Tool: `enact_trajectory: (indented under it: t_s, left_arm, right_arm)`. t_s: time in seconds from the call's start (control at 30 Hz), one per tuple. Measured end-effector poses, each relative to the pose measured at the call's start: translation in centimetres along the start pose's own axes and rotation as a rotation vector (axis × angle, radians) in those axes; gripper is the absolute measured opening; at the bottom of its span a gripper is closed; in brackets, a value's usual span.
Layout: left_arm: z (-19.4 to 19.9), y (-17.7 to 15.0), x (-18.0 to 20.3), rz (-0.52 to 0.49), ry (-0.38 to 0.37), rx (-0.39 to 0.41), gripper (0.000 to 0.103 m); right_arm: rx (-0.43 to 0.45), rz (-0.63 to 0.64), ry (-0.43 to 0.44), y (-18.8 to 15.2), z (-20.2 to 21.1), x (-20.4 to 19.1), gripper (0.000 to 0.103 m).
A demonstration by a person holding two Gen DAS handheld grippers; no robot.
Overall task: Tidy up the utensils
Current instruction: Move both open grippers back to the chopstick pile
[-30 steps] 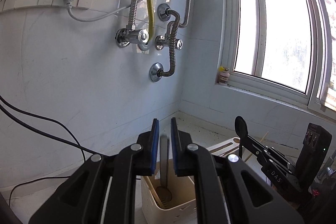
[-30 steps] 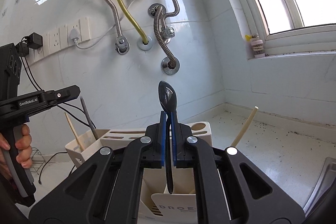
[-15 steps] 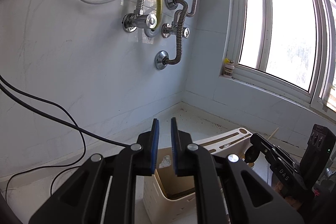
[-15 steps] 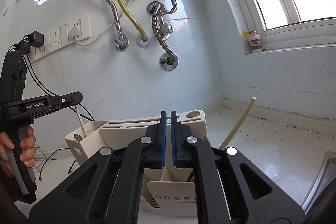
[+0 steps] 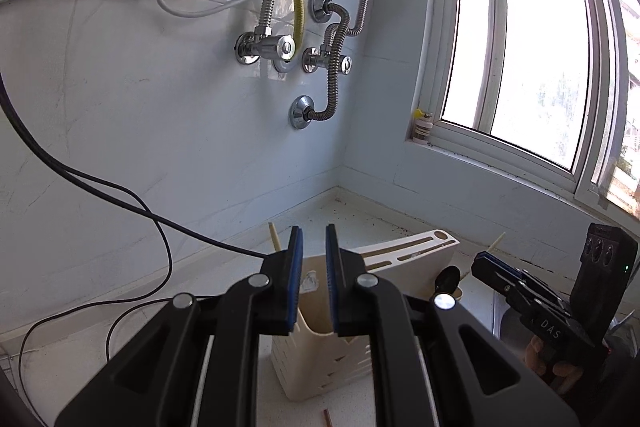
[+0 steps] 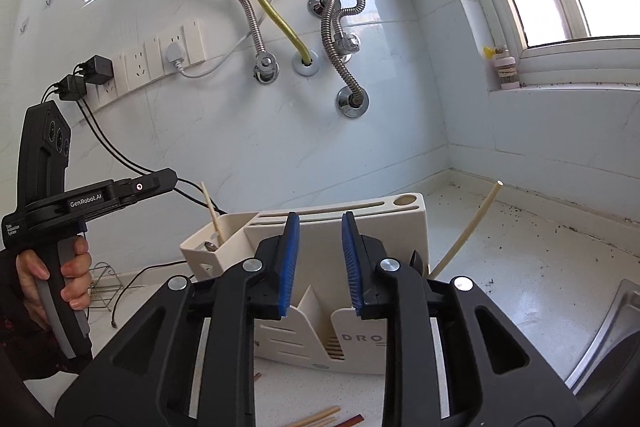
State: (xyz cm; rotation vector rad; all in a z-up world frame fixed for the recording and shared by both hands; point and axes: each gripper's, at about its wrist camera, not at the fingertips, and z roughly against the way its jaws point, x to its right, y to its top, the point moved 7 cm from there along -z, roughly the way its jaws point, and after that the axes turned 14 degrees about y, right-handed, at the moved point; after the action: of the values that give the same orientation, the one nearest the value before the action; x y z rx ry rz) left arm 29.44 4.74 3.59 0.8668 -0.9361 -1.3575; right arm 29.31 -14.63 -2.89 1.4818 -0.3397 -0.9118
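With your left gripper (image 5: pixel 314 259) narrowly parted and right gripper (image 6: pixel 318 253) wider apart, both empty above the cream utensil holder (image 6: pixel 320 227), loose chopsticks (image 6: pixel 320 417) lie before it, where a careless reach risks toppling the holder.

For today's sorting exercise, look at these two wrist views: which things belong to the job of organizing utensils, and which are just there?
Belong to the job:
utensil holder
black spoon
chopstick in the holder
loose chopsticks on the counter
left gripper
right gripper

Just there:
hoses
wall sockets
small jar on the windowsill
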Motion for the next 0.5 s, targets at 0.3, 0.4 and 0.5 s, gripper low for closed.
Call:
enact_trajectory:
  t_s: [0.3,0.4,0.5]
  left_arm:
    - [3.6,-5.3,0.1,-0.036,-0.009,-0.096,0.025]
    - [4.8,-7.1,0.2,-0.053,-0.024,-0.137,0.025]
    - [6.5,-9.3,0.5,-0.076,-0.044,-0.184,0.027]
  right_arm:
    - [-0.146,-0.122,-0.055,-3.8,1.0,-1.0,0.023]
    - [-0.205,-0.234,-0.077,-5.9,1.1,-0.3,0.023]
    - [-0.237,-0.282,-0.124,-7.6,1.4,0.1,0.023]
